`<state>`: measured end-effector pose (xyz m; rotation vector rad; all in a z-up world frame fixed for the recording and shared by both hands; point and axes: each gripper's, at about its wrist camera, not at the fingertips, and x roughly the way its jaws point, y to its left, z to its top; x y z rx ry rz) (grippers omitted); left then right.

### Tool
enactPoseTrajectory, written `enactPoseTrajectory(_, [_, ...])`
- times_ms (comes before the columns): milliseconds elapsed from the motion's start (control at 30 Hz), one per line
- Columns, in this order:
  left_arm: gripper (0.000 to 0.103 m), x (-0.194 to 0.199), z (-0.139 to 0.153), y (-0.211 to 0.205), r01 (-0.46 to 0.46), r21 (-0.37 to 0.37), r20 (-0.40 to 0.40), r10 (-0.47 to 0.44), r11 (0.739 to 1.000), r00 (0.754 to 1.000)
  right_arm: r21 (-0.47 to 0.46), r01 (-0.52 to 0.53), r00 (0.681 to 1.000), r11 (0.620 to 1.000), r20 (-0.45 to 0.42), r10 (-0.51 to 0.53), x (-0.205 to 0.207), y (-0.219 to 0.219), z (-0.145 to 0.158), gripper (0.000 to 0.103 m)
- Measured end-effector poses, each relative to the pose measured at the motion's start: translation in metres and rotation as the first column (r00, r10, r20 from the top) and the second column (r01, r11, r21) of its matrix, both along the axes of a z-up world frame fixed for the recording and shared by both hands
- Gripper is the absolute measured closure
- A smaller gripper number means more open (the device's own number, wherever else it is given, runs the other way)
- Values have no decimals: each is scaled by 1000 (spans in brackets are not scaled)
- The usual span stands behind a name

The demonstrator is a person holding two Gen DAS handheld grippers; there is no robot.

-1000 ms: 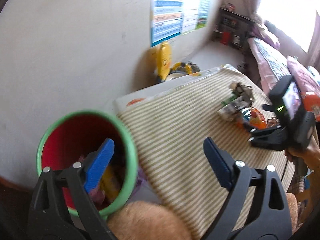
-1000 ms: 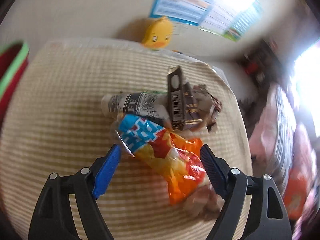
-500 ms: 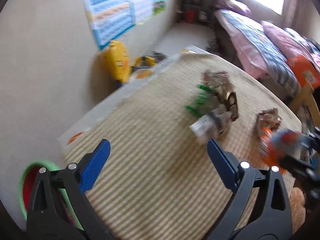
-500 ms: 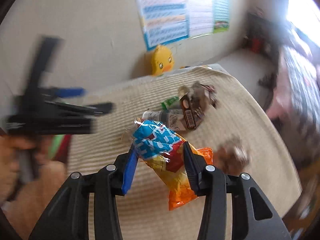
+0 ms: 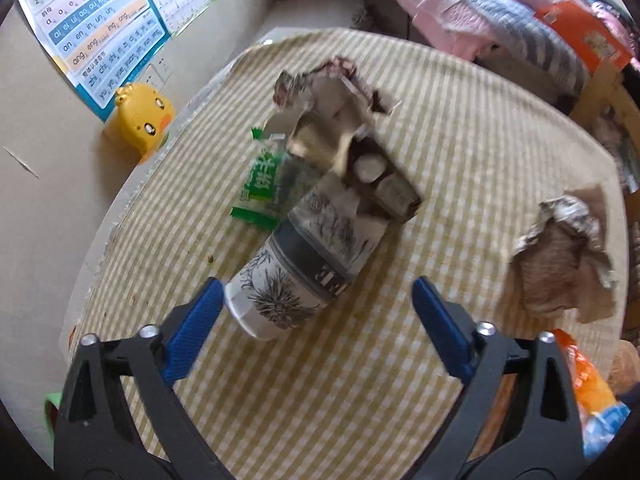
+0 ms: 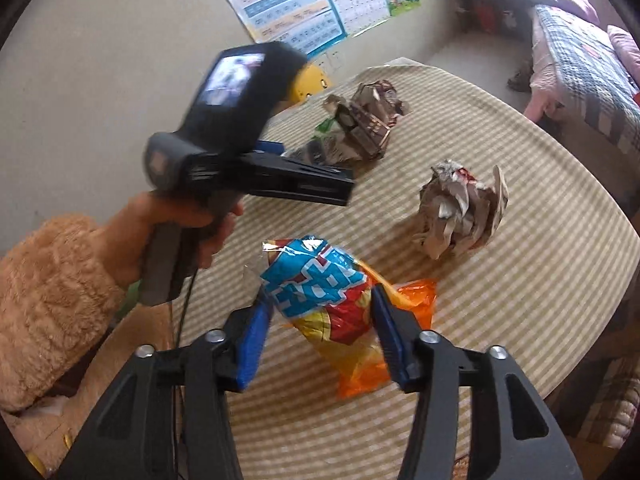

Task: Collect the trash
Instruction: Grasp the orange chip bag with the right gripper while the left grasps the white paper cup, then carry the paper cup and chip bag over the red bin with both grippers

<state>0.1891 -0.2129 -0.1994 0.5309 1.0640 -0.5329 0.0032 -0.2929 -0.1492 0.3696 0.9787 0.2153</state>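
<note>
A paper cup (image 5: 304,264) with an ink-drawing print lies on its side on the striped tablecloth (image 5: 480,140). My left gripper (image 5: 316,284) points down over it and its jaws are closing. The cup's rim end sits between them, close to the left pad, and the right pad stands well clear. A green wrapper (image 5: 264,184) and a brown carton (image 5: 380,184) lie just beyond the cup. My right gripper (image 6: 320,304) has a blue-and-orange chip bag (image 6: 344,328) between its pads. Its jaws are opening a little, and both pads still touch the bag.
Crumpled brown paper (image 6: 460,212) lies on the right of the table. A green bin rim (image 5: 50,404) shows at the lower left. A yellow duck toy (image 5: 144,116) stands by the wall, and a bed (image 5: 500,12) lies beyond the table. A hand in a fluffy sleeve (image 6: 52,280) holds the left gripper.
My left gripper swung from over the red bin across the table to the cup, and its jaws narrowed. My right gripper closed on the chip bag, raised it and turned.
</note>
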Motion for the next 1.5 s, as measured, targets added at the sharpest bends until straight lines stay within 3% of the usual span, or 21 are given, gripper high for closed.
enactPoseTrajectory(33, [55,2,-3,1,-9,11,-15,9,1000,1000,22,11,1000,1000,-1,-11,-1,-2,0,41])
enactPoseTrajectory(67, [60,4,-6,2,-19,16,-37,20,1000,999,45,25,1000,999,-2,-25,-6,-5,-2,38])
enactPoseTrajectory(200, [63,8,-2,19,-86,-33,-85,83,996,993,96,78,997,992,-2,-78,-11,-18,-1,36])
enactPoseTrajectory(333, [64,1,13,39,-133,-70,-68,128,989,989,79,77,997,994,-15,-76,-12,-22,-1,28])
enactPoseTrajectory(567, [64,-30,42,92,-242,-147,-77,233,959,969,71,-4,1000,997,-13,5,-6,13,-5,27])
enactPoseTrajectory(800, [60,-61,31,140,-307,-111,-124,294,945,948,13,-51,999,999,15,51,-8,37,3,27])
enactPoseTrajectory(867, [57,-64,24,145,-310,-93,-129,297,946,946,-22,-50,999,999,16,50,-6,34,3,26])
enactPoseTrajectory(933, [41,-67,16,147,-298,-73,-130,287,952,949,-93,-63,998,994,3,64,0,33,2,26])
enactPoseTrajectory(1000, [33,-66,12,147,-287,-66,-112,279,956,954,-145,-98,995,985,-23,96,7,35,-2,26])
enactPoseTrajectory(1067, [33,-64,8,145,-277,-58,-105,271,959,957,-199,-130,991,971,-41,124,16,38,-5,26])
enactPoseTrajectory(1200, [34,-59,-7,140,-256,-30,-132,250,966,959,-278,-212,977,937,-90,195,27,49,-17,23])
enactPoseTrajectory(1300, [60,-61,-7,140,-256,-40,-130,249,966,960,-320,-266,963,909,-123,239,34,57,-26,20])
enactPoseTrajectory(1500, [62,-71,15,159,-316,-119,-131,301,941,945,-363,-292,953,885,-192,235,46,66,-49,19])
